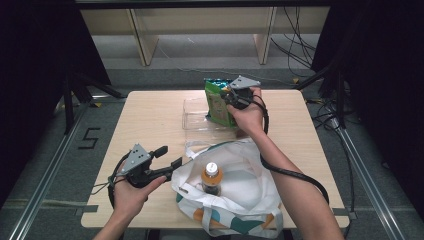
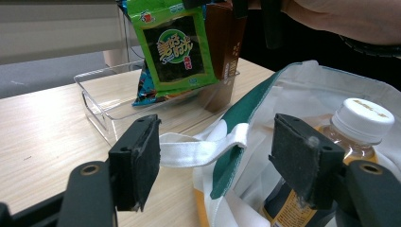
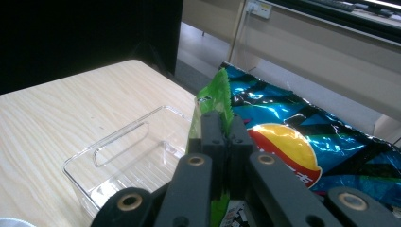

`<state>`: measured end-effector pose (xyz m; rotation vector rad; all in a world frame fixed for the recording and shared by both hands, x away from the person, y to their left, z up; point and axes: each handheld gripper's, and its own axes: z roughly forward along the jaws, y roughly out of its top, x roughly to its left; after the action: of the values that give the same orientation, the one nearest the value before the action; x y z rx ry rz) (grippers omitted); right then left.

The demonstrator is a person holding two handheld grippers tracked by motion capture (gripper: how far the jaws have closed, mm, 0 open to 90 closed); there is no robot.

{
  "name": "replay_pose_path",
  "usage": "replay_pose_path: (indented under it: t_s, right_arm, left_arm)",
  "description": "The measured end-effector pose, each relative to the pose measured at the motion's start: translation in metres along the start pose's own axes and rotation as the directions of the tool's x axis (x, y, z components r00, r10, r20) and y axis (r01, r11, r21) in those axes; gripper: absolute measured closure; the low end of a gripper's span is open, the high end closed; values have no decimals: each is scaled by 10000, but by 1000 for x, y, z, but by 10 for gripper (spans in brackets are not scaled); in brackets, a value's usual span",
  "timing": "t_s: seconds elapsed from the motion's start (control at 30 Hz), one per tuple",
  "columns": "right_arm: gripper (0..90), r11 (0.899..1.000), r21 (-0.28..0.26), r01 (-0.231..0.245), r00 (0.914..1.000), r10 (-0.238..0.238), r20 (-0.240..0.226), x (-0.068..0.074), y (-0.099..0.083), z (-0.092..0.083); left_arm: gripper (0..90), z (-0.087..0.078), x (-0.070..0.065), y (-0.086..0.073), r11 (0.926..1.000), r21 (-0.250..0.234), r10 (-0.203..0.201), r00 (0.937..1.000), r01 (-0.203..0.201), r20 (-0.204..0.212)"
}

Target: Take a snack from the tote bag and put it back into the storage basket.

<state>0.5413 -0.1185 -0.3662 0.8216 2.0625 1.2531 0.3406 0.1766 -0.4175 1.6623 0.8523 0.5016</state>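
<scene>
My right claw [image 3: 222, 135] pinches the top seam of a light, crinkly green snack packet [image 2: 176, 49] hanging just below it over the clear tray [image 3: 118, 156], best held by that flat edge, while my left claw [image 2: 215, 163] stands spread.

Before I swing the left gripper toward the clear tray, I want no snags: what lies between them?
In the left gripper view, the tote bag's white handle strap crosses between the open left gripper and the clear tray; beyond it, bare tabletop.
</scene>
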Motion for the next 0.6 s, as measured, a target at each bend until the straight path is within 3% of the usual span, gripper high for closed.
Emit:
replay_pose_path:
  t_s: [0.1, 0.23, 0.3, 0.33, 0.43, 0.5, 0.53, 0.57, 0.6]
  right_arm:
    - [900, 9999, -80, -124, 9999, 124, 10, 1, 1, 0]
    - [900, 9986, -445, 284, 9994, -276, 186, 1, 2, 2]
    - [900, 9991, -412, 82, 9998, -75, 185, 4, 2, 2]
    - [900, 9978, -557, 365, 9991, -353, 223, 3, 2, 4]
    - [900, 9981, -562, 267, 9996, -260, 125, 5, 2, 7]
    - [900, 9981, -567, 230, 9993, -213, 297, 7, 1, 8]
    - [900, 9984, -559, 29, 9995, -12, 307, 8, 0, 9]
    - [900, 9982, -557, 202, 9996, -192, 188, 7, 0, 10]
    - [900, 9985, -545, 21, 9995, -4, 315, 9, -1, 10]
  left_arm:
    - [329, 0, 0, 0, 10000, 6, 5, 10000, -5, -7]
    - [329, 0, 1, 0, 10000, 12, 3, 10000, -3, -10]
    - [329, 0, 1, 0, 10000, 19, 12, 10000, -12, -9]
    - [329, 0, 1, 0, 10000, 21, 11, 10000, -11, -7]
    - [329, 0, 0, 0, 10000, 13, 8, 10000, -8, -4]
    - [329, 0, 0, 0, 10000, 16, -10, 10000, 10, -5]
    - [329, 0, 1, 0, 10000, 14, -2, 10000, 2, -5]
    - [329, -1, 1, 0, 10000, 9, 6, 10000, -6, -5]
    - [329, -1, 1, 0, 10000, 8, 3, 10000, -3, -5]
